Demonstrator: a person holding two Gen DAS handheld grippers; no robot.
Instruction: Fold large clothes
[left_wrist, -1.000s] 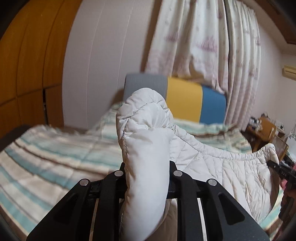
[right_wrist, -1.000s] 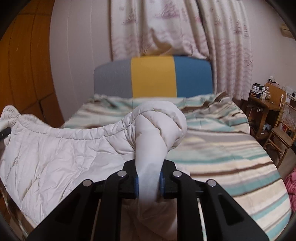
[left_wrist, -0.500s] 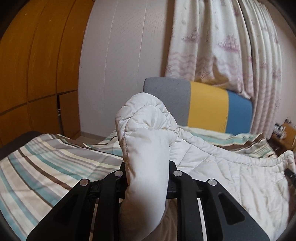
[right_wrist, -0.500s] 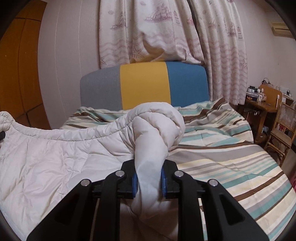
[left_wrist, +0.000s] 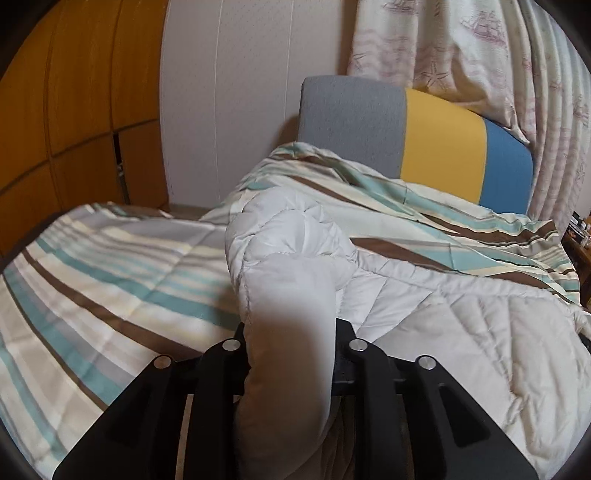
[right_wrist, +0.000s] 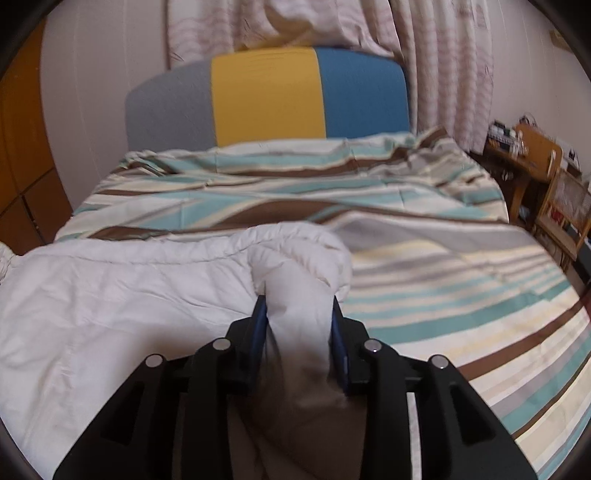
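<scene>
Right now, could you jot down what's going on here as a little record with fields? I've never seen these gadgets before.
place: bedroom, bed with a striped cover
garment: white quilted coat, spread over the cover
left gripper: jaws opening, a bunched corner of the coat between them
right gripper: jaws opening, the coat's other bunched corner between its blue pads
behind the bed: grey, yellow and blue headboard, patterned curtains
right side of room: wooden desk and chair

White quilted padded garment (left_wrist: 461, 332) spread across a striped bedcover (left_wrist: 110, 266), its stitched edge facing the headboard. 2 bunched, rounded corners (right_wrist: 299, 258) rise from the flat, lightly creased panel at opposite ends of that edge.
</scene>
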